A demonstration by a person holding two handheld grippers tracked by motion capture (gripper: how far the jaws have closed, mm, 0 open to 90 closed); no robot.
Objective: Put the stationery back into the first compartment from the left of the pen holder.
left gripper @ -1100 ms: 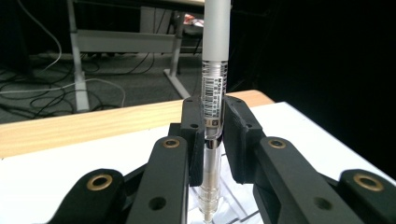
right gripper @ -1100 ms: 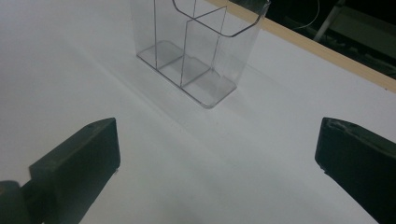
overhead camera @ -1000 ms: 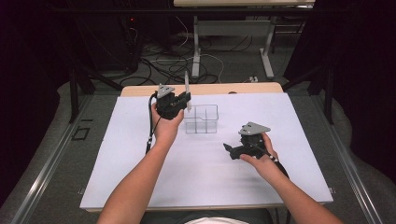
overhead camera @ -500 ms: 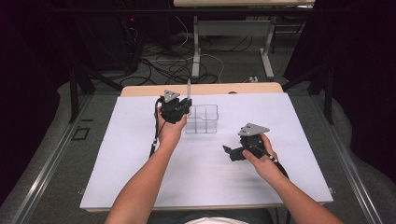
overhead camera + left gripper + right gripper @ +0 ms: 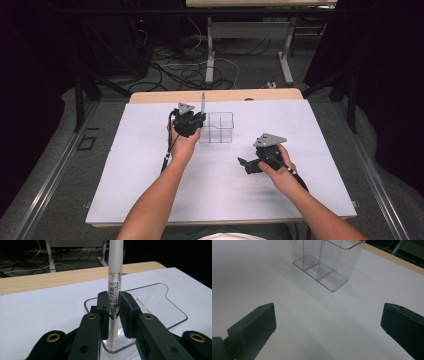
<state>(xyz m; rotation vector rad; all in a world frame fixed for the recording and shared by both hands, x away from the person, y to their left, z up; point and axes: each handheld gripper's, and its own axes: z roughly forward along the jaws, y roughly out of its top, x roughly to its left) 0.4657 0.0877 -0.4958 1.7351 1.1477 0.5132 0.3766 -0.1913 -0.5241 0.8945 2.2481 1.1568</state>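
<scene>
Toward twelve o'clock on the white sheet-covered table [image 5: 125,190], a clear plastic organiser box with inner dividers [image 5: 220,131] stands upright, and the left gripper [image 5: 196,121] hovers at its nine-o'clock edge. That gripper's black jaws are clamped on a slim pen with a frosted white upper barrel and a clear, barcode-labelled lower barrel [image 5: 114,290]. The pen stands upright, its lower end down inside the box's near corner compartment; whether the tip touches the floor of the box I cannot tell.

The right gripper [image 5: 244,164] rests low at about four o'clock from the box, well apart from it, with its jaws spread wide and nothing between them — bare white sheet lies under the gap in the right gripper view, the box beyond at twelve o'clock.

As a judgement: the pen looks light and stiff, so it should not sag or bend, but its smooth round barrel could roll or slip between flat pads if the hold is slack. The present hold, on the labelled section just below the frosted part, seems sensible, with enough length below to reach into the compartment. The box looks thin-walled, light and easy to nudge or tip — a knock from the pen or jaws against its rim could shift it across the smooth sheet.
</scene>
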